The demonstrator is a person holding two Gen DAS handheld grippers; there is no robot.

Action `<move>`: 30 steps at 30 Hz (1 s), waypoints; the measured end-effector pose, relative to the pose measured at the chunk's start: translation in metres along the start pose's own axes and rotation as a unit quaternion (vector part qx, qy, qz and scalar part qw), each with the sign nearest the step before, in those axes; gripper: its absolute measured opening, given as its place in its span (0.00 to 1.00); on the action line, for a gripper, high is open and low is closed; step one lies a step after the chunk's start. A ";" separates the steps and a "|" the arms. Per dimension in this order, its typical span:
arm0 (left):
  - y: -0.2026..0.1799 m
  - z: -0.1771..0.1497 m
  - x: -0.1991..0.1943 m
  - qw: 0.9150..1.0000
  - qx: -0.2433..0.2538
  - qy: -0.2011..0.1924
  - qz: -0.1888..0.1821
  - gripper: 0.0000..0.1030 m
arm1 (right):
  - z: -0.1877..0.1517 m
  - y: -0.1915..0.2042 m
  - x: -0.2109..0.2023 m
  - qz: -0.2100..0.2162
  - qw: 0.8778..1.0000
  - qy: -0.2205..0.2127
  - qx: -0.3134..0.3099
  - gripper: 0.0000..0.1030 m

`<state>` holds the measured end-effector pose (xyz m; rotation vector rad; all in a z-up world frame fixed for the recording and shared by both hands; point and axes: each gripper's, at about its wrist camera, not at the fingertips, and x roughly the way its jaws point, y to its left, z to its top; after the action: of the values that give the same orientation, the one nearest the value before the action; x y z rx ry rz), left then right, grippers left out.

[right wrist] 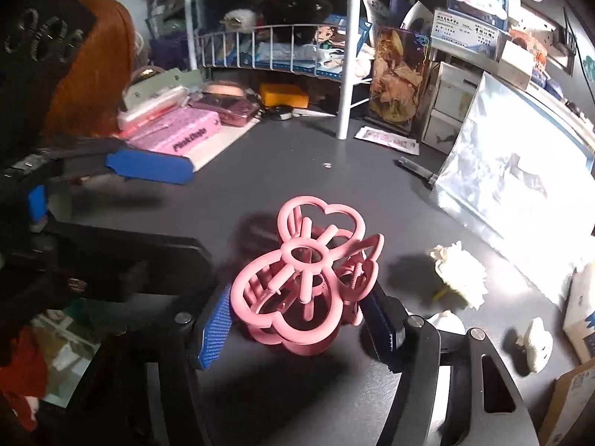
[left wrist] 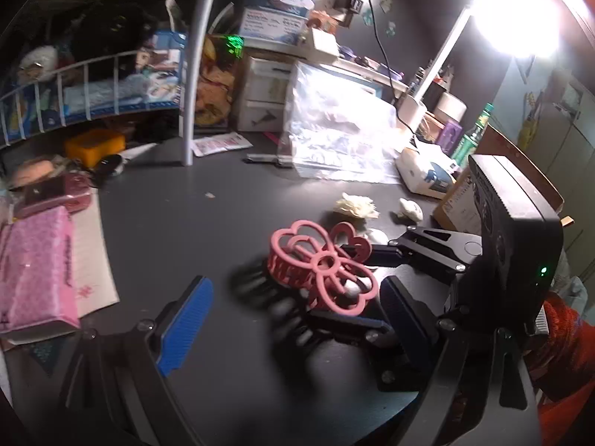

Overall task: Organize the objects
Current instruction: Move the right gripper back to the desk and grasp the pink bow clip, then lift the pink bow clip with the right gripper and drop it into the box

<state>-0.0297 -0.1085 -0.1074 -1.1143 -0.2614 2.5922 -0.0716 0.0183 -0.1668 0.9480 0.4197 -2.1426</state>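
A pink flower-shaped hair claw clip [right wrist: 303, 284] sits between the blue pads of my right gripper [right wrist: 301, 319], which is shut on it just above the dark desk [right wrist: 297, 171]. In the left wrist view the same clip [left wrist: 321, 267] is held by the right gripper [left wrist: 357, 297], which reaches in from the right. My left gripper [left wrist: 293, 319] is open and empty, with its left blue pad [left wrist: 186, 330] to the left of the clip. That left gripper's blue pad also shows in the right wrist view [right wrist: 150, 166].
A white fabric flower [right wrist: 459, 278] and a small white clip [right wrist: 535, 343] lie right of the pink clip. A clear plastic bag [right wrist: 517, 174], a pink box [right wrist: 178, 132], a white wire shelf with its post [right wrist: 347, 74] and a bright desk lamp [left wrist: 517, 18] surround the desk.
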 end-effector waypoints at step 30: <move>-0.124 0.087 -0.051 0.986 0.111 -0.071 -0.107 0.70 | 0.020 -0.019 -0.180 -0.009 0.991 -0.135 -0.014 0.59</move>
<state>-0.0347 -0.0141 0.0215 -0.7822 -0.1112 2.4397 -0.0142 0.1100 -0.0204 0.6280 0.3249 -2.2363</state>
